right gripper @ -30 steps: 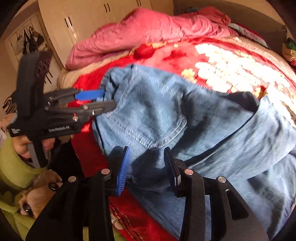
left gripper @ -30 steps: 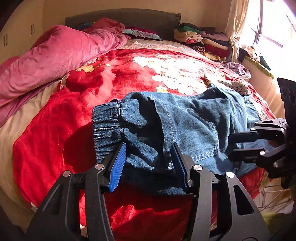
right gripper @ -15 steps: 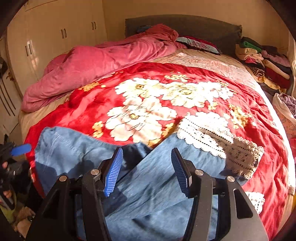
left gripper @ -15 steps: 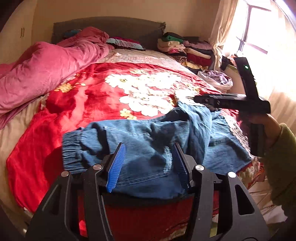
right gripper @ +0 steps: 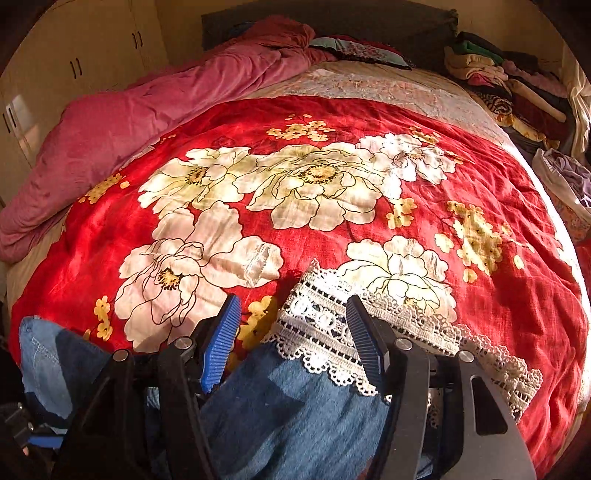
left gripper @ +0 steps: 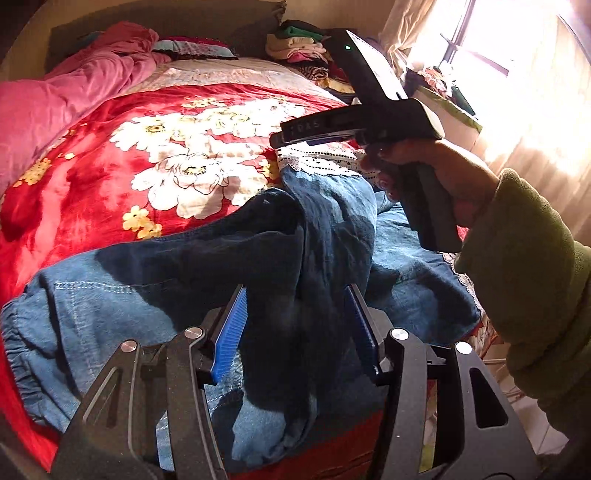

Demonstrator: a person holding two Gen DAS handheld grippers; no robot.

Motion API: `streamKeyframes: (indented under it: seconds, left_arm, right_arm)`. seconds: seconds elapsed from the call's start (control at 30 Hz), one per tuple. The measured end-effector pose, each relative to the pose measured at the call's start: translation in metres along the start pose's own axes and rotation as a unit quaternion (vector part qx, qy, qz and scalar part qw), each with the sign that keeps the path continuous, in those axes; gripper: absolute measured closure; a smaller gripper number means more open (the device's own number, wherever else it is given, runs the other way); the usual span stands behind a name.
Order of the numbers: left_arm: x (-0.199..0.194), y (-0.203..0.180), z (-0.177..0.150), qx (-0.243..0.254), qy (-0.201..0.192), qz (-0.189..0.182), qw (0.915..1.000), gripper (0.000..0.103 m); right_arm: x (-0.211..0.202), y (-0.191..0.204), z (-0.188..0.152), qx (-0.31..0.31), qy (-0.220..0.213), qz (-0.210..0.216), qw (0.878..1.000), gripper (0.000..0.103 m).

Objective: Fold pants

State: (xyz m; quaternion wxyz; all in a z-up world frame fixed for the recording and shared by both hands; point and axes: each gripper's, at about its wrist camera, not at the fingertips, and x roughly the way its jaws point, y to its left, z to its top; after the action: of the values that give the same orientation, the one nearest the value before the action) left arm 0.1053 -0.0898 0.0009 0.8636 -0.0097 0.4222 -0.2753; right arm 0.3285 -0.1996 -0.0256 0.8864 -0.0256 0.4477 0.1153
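Blue denim pants (left gripper: 147, 295) lie across the near edge of the red flowered bedspread (left gripper: 92, 166), elastic waistband at the left, one leg folded over in a dark ridge. My left gripper (left gripper: 297, 325) hovers over that ridge; denim shows between its blue pads (left gripper: 231, 332), which do not press on it. A hand in a green sleeve holds my right gripper (left gripper: 280, 136) above the leg's white lace hem (left gripper: 317, 162). In the right wrist view the right gripper (right gripper: 293, 328) has its jaws opening over the lace hem (right gripper: 321, 343) of the pants (right gripper: 295, 413), apart from the cloth.
A pink quilt (right gripper: 129, 122) is bunched along the bed's left side. Folded clothes (right gripper: 517, 85) are stacked at the back right by the headboard (right gripper: 332, 22). Wardrobe doors (right gripper: 74, 55) stand to the left, and a bright window (left gripper: 498, 44) with a curtain is on the right.
Both grippers have swept to the right along the pants. The right one went from the pocket area to the lace hem and its jaws widened. The left one left the waistband for the folded middle.
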Motion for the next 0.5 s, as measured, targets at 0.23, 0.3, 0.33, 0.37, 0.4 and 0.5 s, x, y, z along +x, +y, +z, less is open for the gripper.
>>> streamKeyframes:
  seconds: [0.23, 0.3, 0.33, 0.37, 0.4, 0.5]
  left_arm:
    - [0.017, -0.004, 0.002, 0.005, 0.020, -0.007, 0.9998, 0.058]
    - [0.020, -0.004, 0.000, 0.005, 0.024, -0.008, 0.9997, 0.058]
    - [0.021, -0.003, -0.001, 0.005, 0.027, -0.009, 0.9996, 0.058]
    - [0.023, -0.003, -0.001, 0.005, 0.029, -0.010, 0.9995, 0.058]
    - [0.025, -0.003, -0.002, 0.005, 0.032, -0.010, 0.9994, 0.058]
    - [0.028, -0.003, -0.005, 0.004, 0.036, -0.016, 0.9992, 0.058]
  right_arm:
    - [0.034, 0.000, 0.014, -0.006, 0.037, -0.019, 0.999, 0.045]
    - [0.043, -0.001, 0.014, -0.008, 0.045, -0.023, 0.999, 0.045]
    - [0.047, -0.002, 0.014, -0.010, 0.049, -0.026, 0.998, 0.053]
    - [0.050, -0.003, 0.013, -0.013, 0.051, -0.032, 0.998, 0.063]
    - [0.052, -0.003, 0.013, -0.019, 0.051, -0.035, 0.998, 0.077]
    - [0.044, -0.006, 0.011, -0.017, 0.034, -0.024, 0.999, 0.090]
